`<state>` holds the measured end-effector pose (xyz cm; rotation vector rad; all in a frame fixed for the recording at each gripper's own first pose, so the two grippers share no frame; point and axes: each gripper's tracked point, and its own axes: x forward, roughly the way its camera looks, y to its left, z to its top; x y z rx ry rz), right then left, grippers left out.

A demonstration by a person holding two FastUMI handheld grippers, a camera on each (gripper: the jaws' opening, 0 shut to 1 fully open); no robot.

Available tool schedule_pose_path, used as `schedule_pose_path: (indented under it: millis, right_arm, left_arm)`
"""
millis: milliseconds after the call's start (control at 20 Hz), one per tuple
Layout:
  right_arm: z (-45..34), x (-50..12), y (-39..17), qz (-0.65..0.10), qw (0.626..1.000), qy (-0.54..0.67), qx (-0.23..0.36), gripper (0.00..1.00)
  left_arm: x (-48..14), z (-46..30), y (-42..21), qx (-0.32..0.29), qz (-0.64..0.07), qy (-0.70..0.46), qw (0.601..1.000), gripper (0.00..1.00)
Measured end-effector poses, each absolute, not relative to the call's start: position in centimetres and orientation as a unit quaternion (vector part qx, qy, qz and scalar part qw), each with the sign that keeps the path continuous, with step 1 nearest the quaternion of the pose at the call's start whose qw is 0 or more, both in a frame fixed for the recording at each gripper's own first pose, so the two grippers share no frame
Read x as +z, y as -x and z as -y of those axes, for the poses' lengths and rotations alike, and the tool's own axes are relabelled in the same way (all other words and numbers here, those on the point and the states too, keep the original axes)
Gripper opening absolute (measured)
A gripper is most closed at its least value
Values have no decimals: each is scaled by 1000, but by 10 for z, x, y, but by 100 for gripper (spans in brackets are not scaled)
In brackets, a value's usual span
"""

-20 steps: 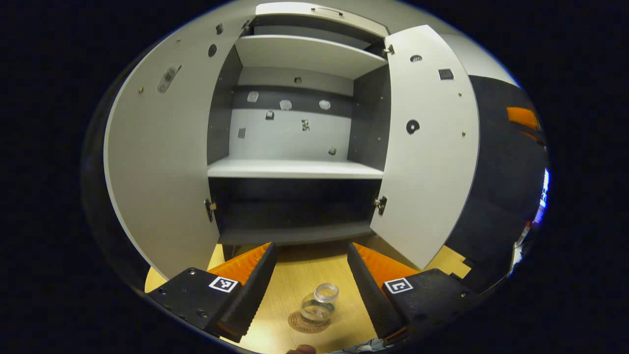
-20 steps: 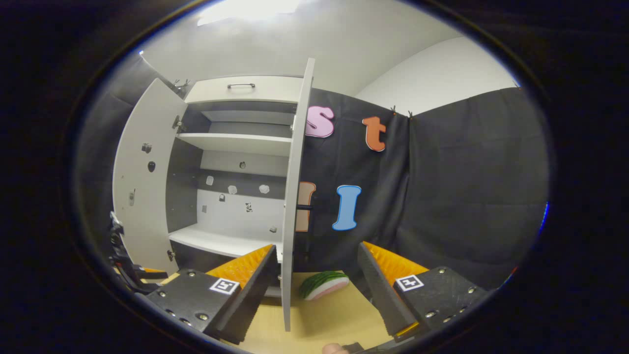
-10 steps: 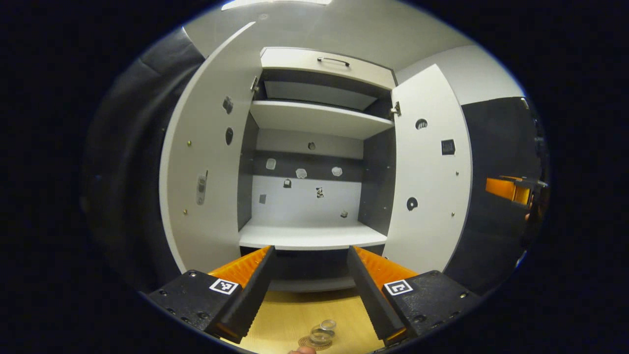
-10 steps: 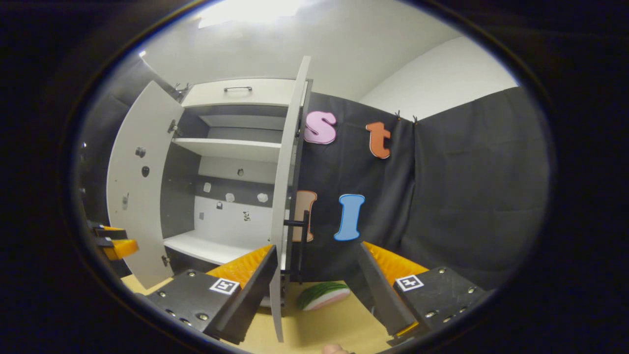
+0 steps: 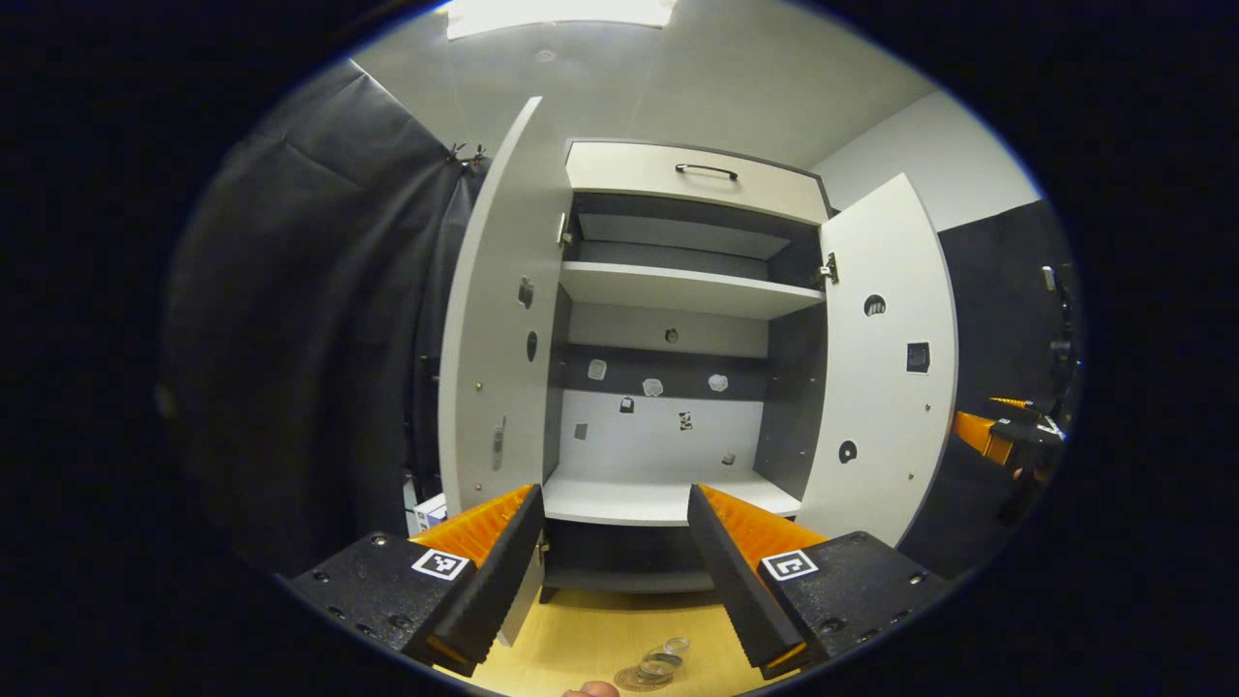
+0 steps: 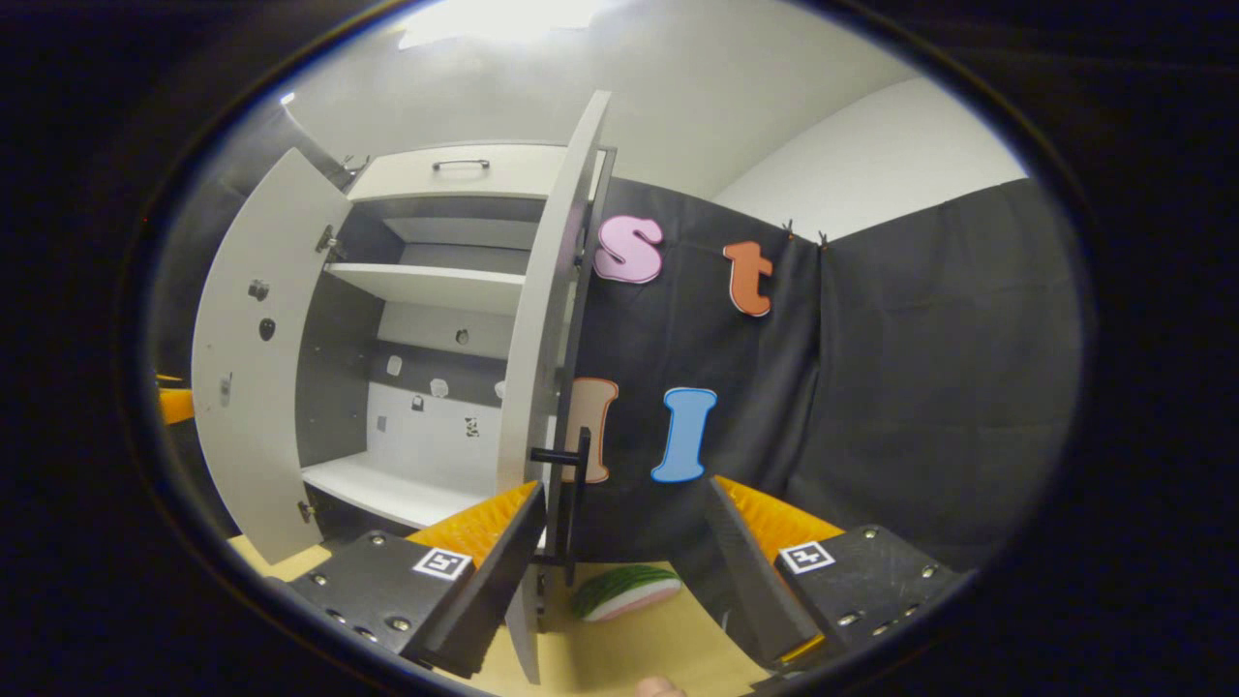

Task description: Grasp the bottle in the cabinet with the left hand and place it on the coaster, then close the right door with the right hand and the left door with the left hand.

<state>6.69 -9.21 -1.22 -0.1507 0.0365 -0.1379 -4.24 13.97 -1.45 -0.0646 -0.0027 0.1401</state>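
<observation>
A small clear bottle (image 5: 663, 664) stands on a round coaster (image 5: 631, 681) on the wooden table, below and just ahead of my left gripper (image 5: 615, 571), which is open and holds nothing. Behind it the cabinet (image 5: 668, 499) stands with its left door (image 5: 498, 339) and right door (image 5: 886, 387) both swung out. In the right gripper view the right door (image 6: 542, 310) is nearly edge-on, its dark handle (image 6: 573, 479) just ahead of my open right gripper (image 6: 619, 571). The right gripper (image 5: 1007, 436) also appears beyond the right door in the left gripper view.
A watermelon-slice toy (image 6: 624, 592) lies on the table (image 6: 668, 639) by the right door's foot. A drawer (image 5: 697, 179) with a handle tops the cabinet. Black cloth walls flank it on both sides. The left door (image 6: 252, 358) juts toward the table's front.
My left gripper has drawn back and lifted away from the bottle, which stays on the coaster. My right gripper has shifted around the right door, bringing its handle into view.
</observation>
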Motion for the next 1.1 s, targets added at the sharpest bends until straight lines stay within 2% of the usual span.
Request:
schedule_pose_path:
  millis: [350, 400, 650, 850, 1100]
  right_arm:
    - [71, -14, -78, -27, 999, 39, -25, 98]
    - [69, -11, -81, -25, 999, 35, -20, 98]
    - [38, -6, -90, -18, 999, 34, 13, 100]
    - [6, -7, -101, -18, 998, 32, 51, 98]
    - [-6, -7, -118, -17, 998, 25, 57, 93]
  left_arm:
    - [-27, -175, 68, 119, -20, 32, 992, 94]
    - [-26, -178, 71, 122, -20, 35, 992, 91]
    - [-26, -184, 76, 134, -16, 37, 990, 94]
    - [-28, -189, 81, 146, -16, 35, 989, 94]
    - [-31, -200, 100, 170, -20, 36, 985, 94]
